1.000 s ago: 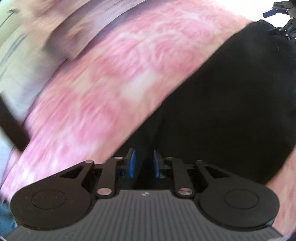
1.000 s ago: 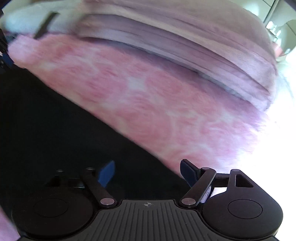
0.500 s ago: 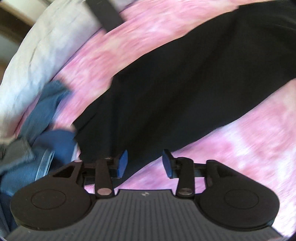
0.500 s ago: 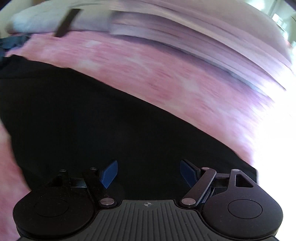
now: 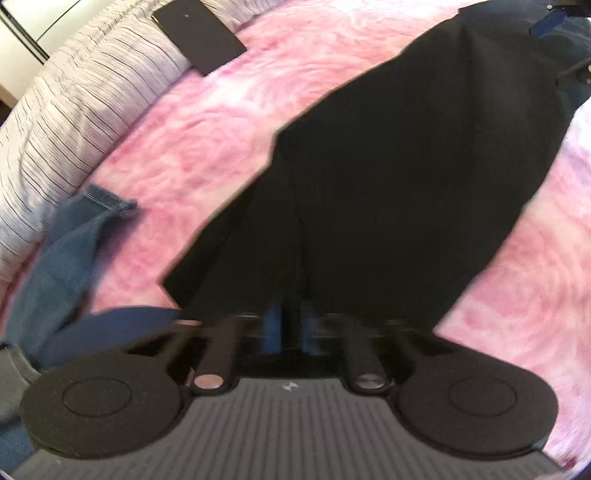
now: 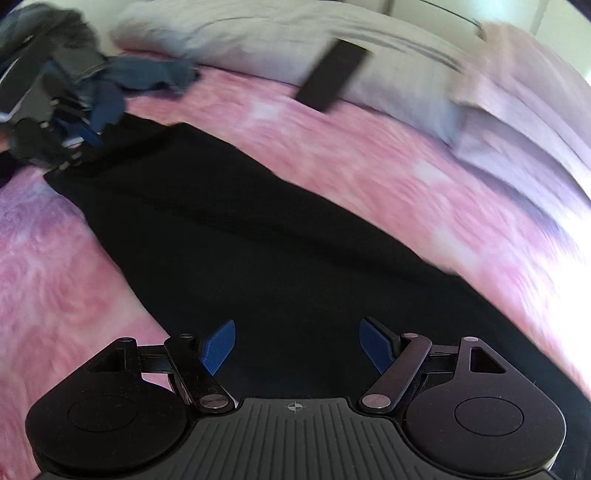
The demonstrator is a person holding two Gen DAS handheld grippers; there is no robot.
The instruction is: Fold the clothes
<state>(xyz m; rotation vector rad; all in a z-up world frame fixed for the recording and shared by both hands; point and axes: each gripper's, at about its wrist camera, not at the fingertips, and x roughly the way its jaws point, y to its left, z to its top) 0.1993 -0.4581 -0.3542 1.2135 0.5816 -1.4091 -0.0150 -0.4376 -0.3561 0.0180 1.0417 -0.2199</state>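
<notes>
- Long black cloth garment spread flat across the pink swirl-patterned fleece blanket, running as a dark band from one gripper to the other.
- Left gripper at the garment's near end, jaws closing to a narrow slit, a pinched ridge of the black cloth running in between the blue pads.
- In the right wrist view, left gripper at the garment's far corner, next to the heap of blue clothes.
- Right gripper over the garment's opposite end, jaws spread wide, blue pads well apart, holding nothing, only black cloth beneath the gap.
- Crumpled blue denim clothes beside the garment's left-gripper end, partly on the blanket.
- Flat black rectangular object beyond the garment, lying across the blanket's edge and the striped pale pillow.
- Pale lilac folded bedding beyond the garment, past the pillow, blurred.
</notes>
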